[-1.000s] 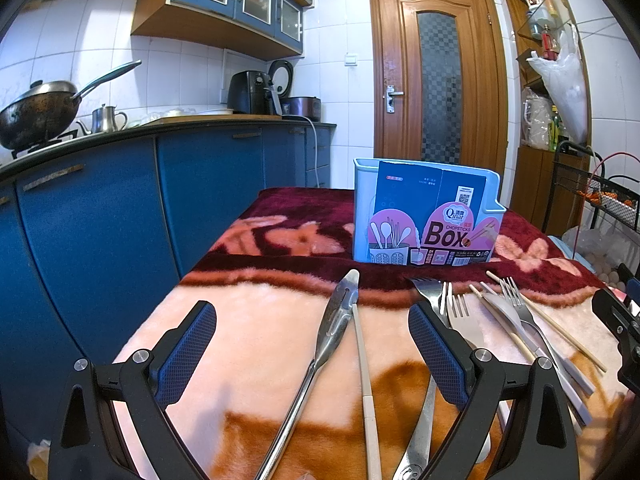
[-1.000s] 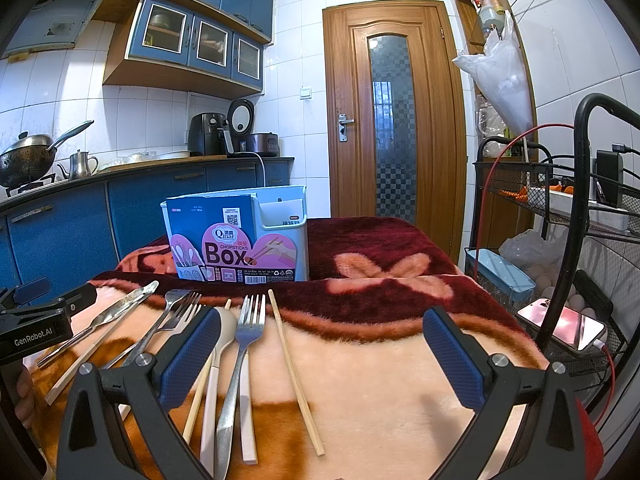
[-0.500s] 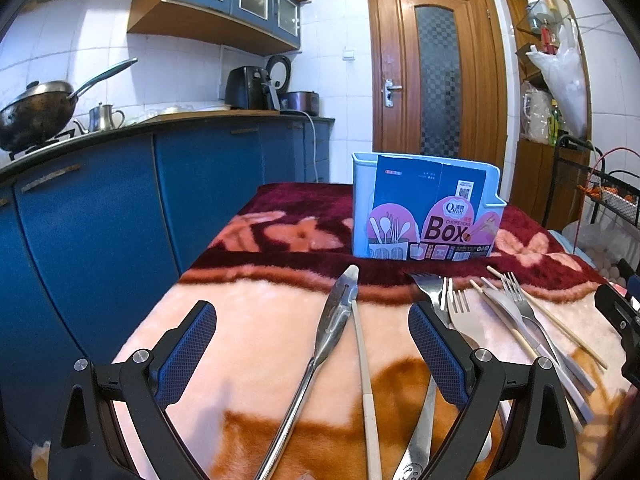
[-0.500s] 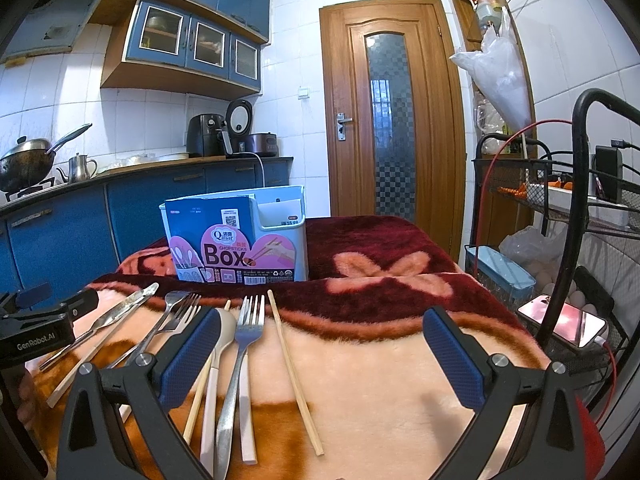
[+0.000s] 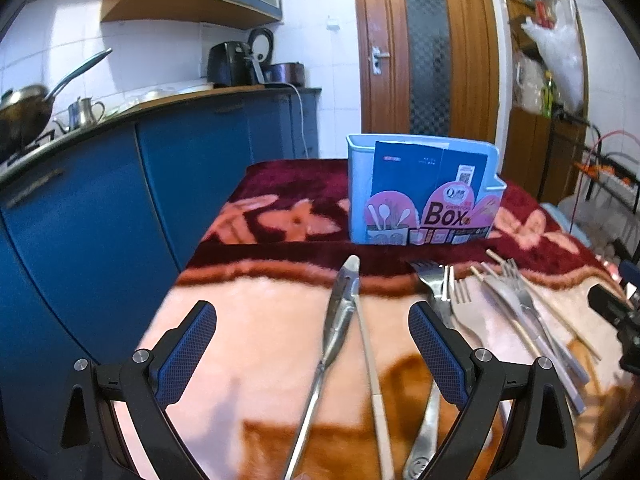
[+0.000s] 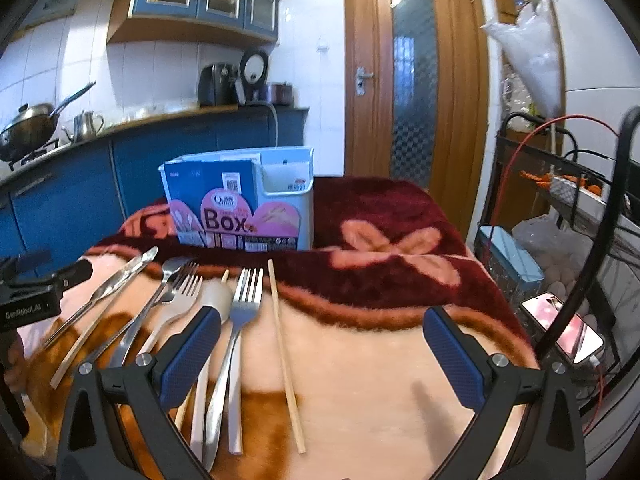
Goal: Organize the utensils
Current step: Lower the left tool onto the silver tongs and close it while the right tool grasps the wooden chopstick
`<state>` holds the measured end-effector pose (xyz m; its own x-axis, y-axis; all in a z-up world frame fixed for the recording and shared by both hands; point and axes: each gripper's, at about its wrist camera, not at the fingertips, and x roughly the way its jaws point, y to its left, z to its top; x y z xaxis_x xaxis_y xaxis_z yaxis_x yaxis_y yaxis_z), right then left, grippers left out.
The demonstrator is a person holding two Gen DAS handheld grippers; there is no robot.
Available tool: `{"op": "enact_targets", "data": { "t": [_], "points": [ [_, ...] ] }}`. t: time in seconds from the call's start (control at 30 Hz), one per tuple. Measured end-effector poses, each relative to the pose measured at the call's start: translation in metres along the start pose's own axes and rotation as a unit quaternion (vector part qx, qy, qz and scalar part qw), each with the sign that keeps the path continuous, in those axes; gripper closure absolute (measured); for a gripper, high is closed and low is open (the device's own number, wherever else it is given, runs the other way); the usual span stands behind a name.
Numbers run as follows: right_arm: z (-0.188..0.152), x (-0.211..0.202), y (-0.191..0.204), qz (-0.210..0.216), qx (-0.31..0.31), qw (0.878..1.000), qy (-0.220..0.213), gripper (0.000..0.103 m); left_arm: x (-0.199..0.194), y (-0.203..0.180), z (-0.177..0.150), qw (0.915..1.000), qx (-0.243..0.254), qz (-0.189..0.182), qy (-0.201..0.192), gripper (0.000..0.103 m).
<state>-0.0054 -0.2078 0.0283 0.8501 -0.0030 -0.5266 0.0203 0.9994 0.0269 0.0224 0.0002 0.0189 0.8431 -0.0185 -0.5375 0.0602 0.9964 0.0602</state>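
Blue kitchen cabinets (image 5: pixel 100 208) and a wooden door (image 6: pixel 416 92) are standing behind a worktop draped in a fuzzy pink and maroon blanket (image 6: pixel 380 352). At its far side, a light blue utensil box (image 5: pixel 420 192) is sitting upright. Nearer, a knife (image 5: pixel 340 312), forks (image 6: pixel 240 320), a spoon (image 6: pixel 216 300) and chopsticks (image 6: pixel 282 356) are lying loose in a rough row. The left claw (image 5: pixel 312 352) is hovering wide open, holding nothing, with the knife between its blue pads. The right claw (image 6: pixel 322 356) is likewise hanging open and empty over a fork and a chopstick.
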Motion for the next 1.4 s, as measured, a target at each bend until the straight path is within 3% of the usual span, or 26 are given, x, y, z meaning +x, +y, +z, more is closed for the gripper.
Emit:
{"op": "enact_targets", "data": {
  "t": [0.2, 0.37, 0.57, 0.7, 0.9, 1.1, 1.4],
  "points": [
    [0.012, 0.006, 0.001, 0.013, -0.037, 0.998, 0.043, 0.0, 0.008, 0.008, 0.016, 0.999, 0.016, 0.003, 0.041, 0.006],
    [0.018, 0.02, 0.004, 0.015, -0.067, 0.992, 0.102, 0.0, 0.027, 0.012, 0.019, 0.995, 0.036, 0.012, 0.093, 0.006],
    [0.023, 0.033, 0.01, 0.025, -0.096, 0.982, 0.158, 0.013, 0.049, 0.012, 0.017, 0.9861, 0.062, 0.003, 0.154, 0.012],
    [0.023, 0.045, 0.016, 0.039, -0.123, 0.972, 0.196, 0.027, 0.061, 0.011, 0.015, 0.9779, 0.061, -0.024, 0.199, 0.023],
    [0.021, 0.062, 0.018, 0.049, -0.129, 0.959, 0.249, 0.039, 0.066, 0.003, 0.013, 0.9673, 0.092, -0.04, 0.233, 0.039],
    [0.023, 0.079, 0.01, 0.064, -0.107, 0.948, 0.294, 0.05, 0.073, 0.005, 0.016, 0.9559, 0.083, -0.072, 0.273, 0.056],
    [0.036, 0.095, 0.013, 0.081, -0.106, 0.932, 0.337, 0.066, 0.089, -0.007, 0.026, 0.9363, 0.103, -0.08, 0.326, 0.07]
  ]
}}
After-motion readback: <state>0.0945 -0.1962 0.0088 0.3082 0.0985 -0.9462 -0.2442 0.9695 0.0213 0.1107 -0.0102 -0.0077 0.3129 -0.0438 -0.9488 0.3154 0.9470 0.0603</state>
